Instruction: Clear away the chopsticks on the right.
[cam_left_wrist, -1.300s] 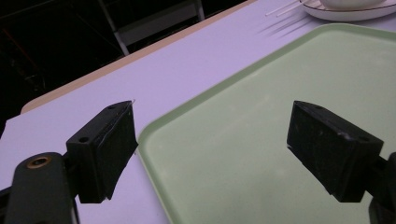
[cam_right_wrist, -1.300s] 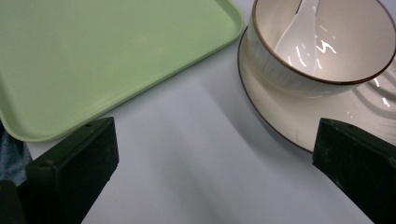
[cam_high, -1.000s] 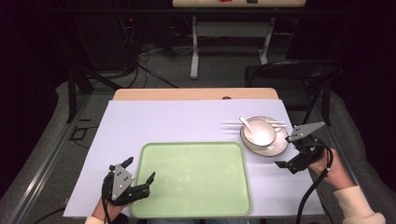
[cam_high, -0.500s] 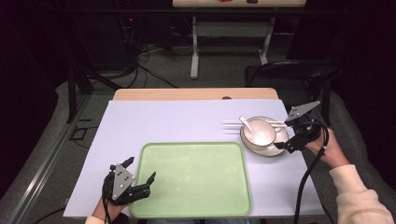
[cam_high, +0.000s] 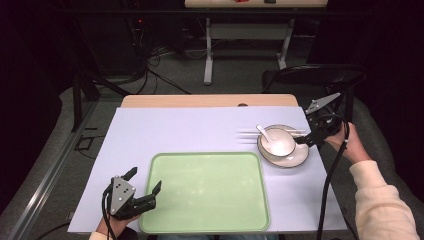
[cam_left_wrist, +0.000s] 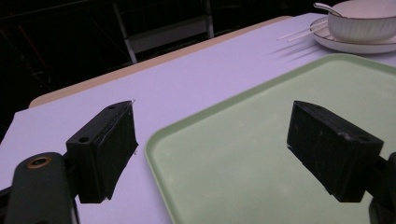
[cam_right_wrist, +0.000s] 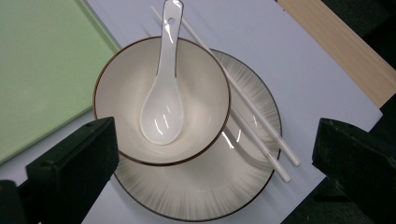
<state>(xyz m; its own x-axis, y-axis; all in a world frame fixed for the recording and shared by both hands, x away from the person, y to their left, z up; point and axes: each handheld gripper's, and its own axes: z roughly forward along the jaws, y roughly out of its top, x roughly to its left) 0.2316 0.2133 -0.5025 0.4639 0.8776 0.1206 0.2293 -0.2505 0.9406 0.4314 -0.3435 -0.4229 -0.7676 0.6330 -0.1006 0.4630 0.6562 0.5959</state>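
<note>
The spoon (cam_right_wrist: 163, 100) and bowl (cam_right_wrist: 161, 100) look like glossy glazed ceramic, as does the ribbed plate (cam_right_wrist: 205, 196). The green tray (cam_high: 207, 192) is smooth, matt plastic. The table (cam_high: 210, 100) edge shows pale wood under a matt lilac cover (cam_high: 185, 127).

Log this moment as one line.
right hand-held gripper: open, at plate | bowl: on plate, holds spoon | left hand-held gripper: open, astride tray corner

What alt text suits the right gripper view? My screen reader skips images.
A white spoon lies in a cream bowl on a ribbed plate, with white chopsticks across the plate's rim. The right gripper hangs open above them; a green tray lies alongside.
</note>
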